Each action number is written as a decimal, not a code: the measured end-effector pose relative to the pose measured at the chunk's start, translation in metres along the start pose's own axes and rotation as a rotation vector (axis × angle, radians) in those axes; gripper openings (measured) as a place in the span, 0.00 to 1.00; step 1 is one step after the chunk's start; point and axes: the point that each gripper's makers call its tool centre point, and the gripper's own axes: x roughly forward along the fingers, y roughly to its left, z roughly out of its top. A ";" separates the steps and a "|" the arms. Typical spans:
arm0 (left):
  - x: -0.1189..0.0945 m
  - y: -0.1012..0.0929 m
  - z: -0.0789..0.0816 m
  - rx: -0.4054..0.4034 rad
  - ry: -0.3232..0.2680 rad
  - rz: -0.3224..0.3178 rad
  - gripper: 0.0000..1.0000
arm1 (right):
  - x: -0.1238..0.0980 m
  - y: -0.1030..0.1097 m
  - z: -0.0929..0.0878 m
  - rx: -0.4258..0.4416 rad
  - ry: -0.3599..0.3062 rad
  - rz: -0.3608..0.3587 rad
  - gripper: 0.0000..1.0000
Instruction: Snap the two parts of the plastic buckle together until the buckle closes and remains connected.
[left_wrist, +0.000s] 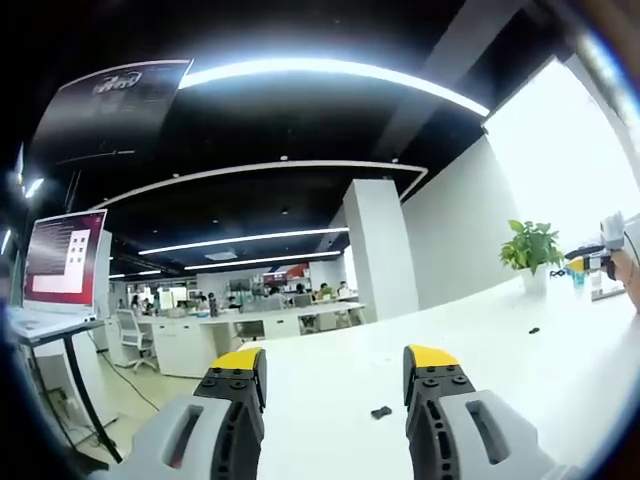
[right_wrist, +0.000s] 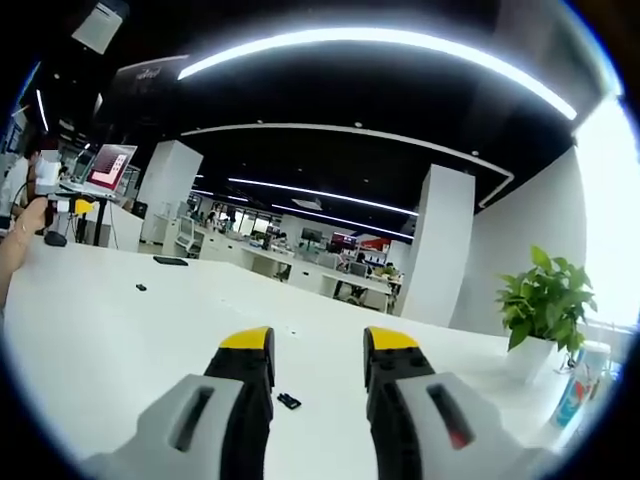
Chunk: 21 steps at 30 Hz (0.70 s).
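Two small black buckle parts lie apart on the white worktop (left_wrist: 330, 390), each seen from a different side. In the left gripper view, the left hand-held gripper (left_wrist: 334, 362) rises from the bottom with its yellow-tipped jaws spread wide and nothing between them; one buckle part (left_wrist: 381, 411) lies on the worktop between the jaws, just beside the right-hand jaw and not touched by it. A second buckle part (left_wrist: 534, 330) sits farther off toward the right of that view, near a potted plant (left_wrist: 530, 252). At the far right edge the right hand-held gripper (left_wrist: 592, 262) shows, held by a person's hand (left_wrist: 630, 272). A monitor (left_wrist: 65, 255) with a reddish screen stands on a stand at the left.

In the right gripper view, the right hand-held gripper (right_wrist: 318, 345) also stands with its jaws parted and empty. A buckle part (right_wrist: 289, 401) lies on the worktop (right_wrist: 120, 330) between the jaws, close to the left-hand jaw, with no contact. The other buckle part (right_wrist: 141, 288) is a small dark speck well away toward the left. This view adds a flat dark object (right_wrist: 170, 261) farther back on the worktop and the left hand-held gripper (right_wrist: 72, 207) at the left edge, with a forearm (right_wrist: 15, 245) beneath it. The plant (right_wrist: 545, 300) is at the right, with a colourful bottle (right_wrist: 583, 385) just beside its pot.
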 end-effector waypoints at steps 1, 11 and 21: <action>0.000 -0.001 0.000 -0.001 -0.001 -0.002 0.56 | 0.000 0.000 0.000 -0.001 0.001 0.002 0.36; 0.000 -0.003 0.000 0.016 0.012 -0.011 0.55 | 0.000 -0.001 -0.001 -0.003 0.004 -0.004 0.36; 0.000 -0.006 -0.002 0.030 0.044 -0.021 0.54 | 0.002 0.003 0.000 -0.003 0.004 0.014 0.36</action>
